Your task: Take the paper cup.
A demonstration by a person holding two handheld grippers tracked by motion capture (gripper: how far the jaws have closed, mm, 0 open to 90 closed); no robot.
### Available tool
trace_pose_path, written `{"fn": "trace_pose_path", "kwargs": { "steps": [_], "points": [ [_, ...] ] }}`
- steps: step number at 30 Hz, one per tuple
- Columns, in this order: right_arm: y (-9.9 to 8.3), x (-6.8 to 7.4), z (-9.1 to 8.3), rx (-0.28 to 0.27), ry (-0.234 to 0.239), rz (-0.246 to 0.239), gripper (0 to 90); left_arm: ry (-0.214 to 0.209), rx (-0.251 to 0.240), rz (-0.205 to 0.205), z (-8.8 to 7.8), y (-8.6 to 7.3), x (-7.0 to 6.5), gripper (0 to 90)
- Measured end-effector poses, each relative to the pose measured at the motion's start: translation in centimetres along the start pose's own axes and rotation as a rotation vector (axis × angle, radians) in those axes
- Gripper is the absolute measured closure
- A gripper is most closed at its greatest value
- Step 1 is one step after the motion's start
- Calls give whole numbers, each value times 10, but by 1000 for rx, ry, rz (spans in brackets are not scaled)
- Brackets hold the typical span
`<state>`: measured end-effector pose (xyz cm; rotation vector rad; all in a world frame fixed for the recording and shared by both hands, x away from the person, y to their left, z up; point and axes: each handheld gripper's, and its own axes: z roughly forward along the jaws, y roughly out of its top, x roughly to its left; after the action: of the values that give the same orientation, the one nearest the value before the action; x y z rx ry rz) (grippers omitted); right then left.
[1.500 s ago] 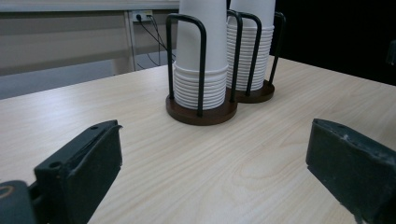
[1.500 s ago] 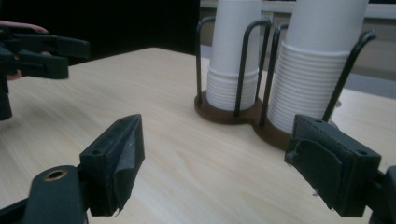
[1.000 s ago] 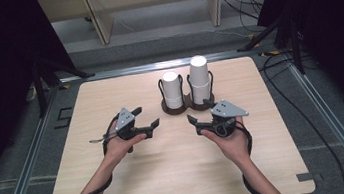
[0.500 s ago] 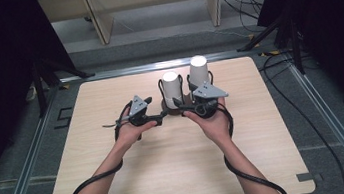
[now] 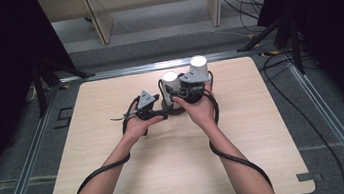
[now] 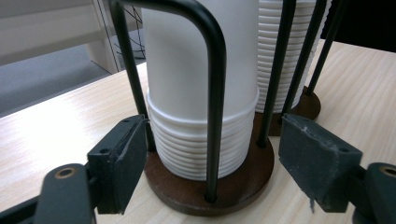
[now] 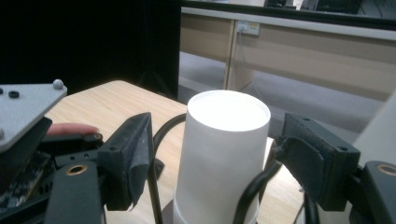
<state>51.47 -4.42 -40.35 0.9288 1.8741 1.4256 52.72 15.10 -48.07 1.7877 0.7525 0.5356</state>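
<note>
Two stacks of white paper cups stand in black wire holders on round brown bases at the table's far middle. The shorter stack is on the left, the taller stack on the right. My left gripper sits low, its jaws astride the shorter stack's brown base and bottom cups. They have just been closing, and the pads stand slightly clear. My right gripper is higher. Its jaws, also just closing, flank that stack's top cup with gaps on both sides.
The wooden table is bare in front of the holders and to both sides. Black wire loops rise around each stack. Cables trail from both grippers along the forearms. A metal frame borders the table.
Both hands moved forward and inward from the table's middle to the cup holders. The left gripper dropped to the shorter stack's base, the right rose to its top, and both sets of jaws narrowed.
</note>
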Motion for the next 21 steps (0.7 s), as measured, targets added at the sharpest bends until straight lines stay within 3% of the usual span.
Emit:
{"fn": "trace_pose_path", "kwargs": {
  "steps": [1, 5, 13, 14, 16, 21],
  "points": [
    [0, 1, 1, 11, 3, 17, 281, 2, 5, 4, 2, 0, 0, 243],
    [1, 0, 11, 24, -26, 3, 283, 11, 27, 15, 11, -1, 1, 251],
    [-2, -3, 20, 28, -54, 9, 285, 22, 33, 2, 17, 1, 3, 265],
    [-2, -2, 22, 32, -32, 26, 286, 24, 31, -1, 18, 1, 3, 265],
    [-2, -4, 22, 41, -50, 6, 288, 26, 36, -4, 19, 0, 3, 265],
    [0, -1, 24, 41, -49, 24, 295, 21, 44, 1, 22, -2, 2, 266]
  ]
}}
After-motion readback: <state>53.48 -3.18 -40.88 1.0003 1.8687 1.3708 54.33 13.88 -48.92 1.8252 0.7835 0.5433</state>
